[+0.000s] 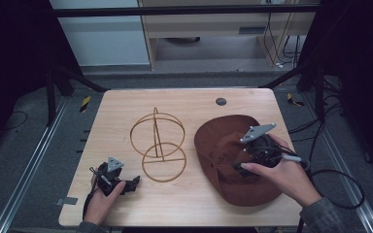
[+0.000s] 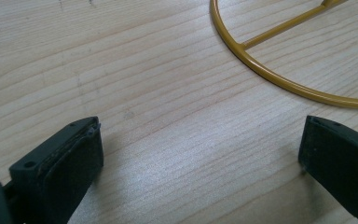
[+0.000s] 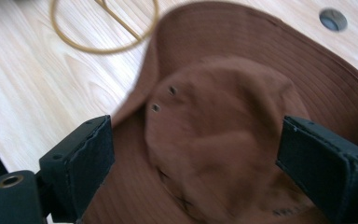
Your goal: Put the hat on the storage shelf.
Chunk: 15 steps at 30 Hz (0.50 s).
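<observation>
The right gripper (image 3: 193, 158) is hovering with its jaws spread wide over the crown of the brown hat (image 1: 223, 141), which is lying on the table's (image 1: 184, 204) right side. The left gripper (image 2: 200, 154), jaws equally wide and empty, is resting low beside the gold wire stand (image 1: 158, 145) at mid-table

One hat (image 1: 233, 145) (brown), one wire stand (image 1: 158, 145).

The high view looks forward and down from above the person's side, taking in the whole desk (image 1: 184, 204). The left gripper view sits close over the wood, facing the gold wire stand (image 2: 279, 79). The right gripper view looks closely down on the brown hat (image 3: 223, 121); both appear from above.
</observation>
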{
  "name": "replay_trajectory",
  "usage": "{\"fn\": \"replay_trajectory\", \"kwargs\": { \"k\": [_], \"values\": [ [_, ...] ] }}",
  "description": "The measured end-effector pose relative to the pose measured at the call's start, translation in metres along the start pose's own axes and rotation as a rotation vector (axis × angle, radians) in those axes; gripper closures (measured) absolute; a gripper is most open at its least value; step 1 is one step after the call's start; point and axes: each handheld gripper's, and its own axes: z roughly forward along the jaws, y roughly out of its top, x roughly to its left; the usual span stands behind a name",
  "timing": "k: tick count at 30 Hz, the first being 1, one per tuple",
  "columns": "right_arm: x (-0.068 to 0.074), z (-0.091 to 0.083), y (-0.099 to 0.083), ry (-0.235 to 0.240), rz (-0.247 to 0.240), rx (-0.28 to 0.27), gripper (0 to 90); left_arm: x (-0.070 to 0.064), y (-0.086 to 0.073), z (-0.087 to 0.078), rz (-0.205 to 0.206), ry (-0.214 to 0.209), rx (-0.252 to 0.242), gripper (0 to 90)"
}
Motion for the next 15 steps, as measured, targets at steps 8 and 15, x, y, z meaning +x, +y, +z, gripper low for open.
{"fn": "replay_trajectory", "kwargs": {
  "k": [8, 15],
  "values": [
    [-0.034, 0.007, 0.005, 0.019, 0.007, 0.089, 13.3, 0.0, 0.0, 0.0, 0.001, -0.002, -0.002, 0.0],
    [-0.041, 0.012, 0.006, 0.043, -0.041, 0.129, 23.6, 0.001, 0.001, 0.001, 0.0, 0.001, -0.003, 0.0]
  ]
}}
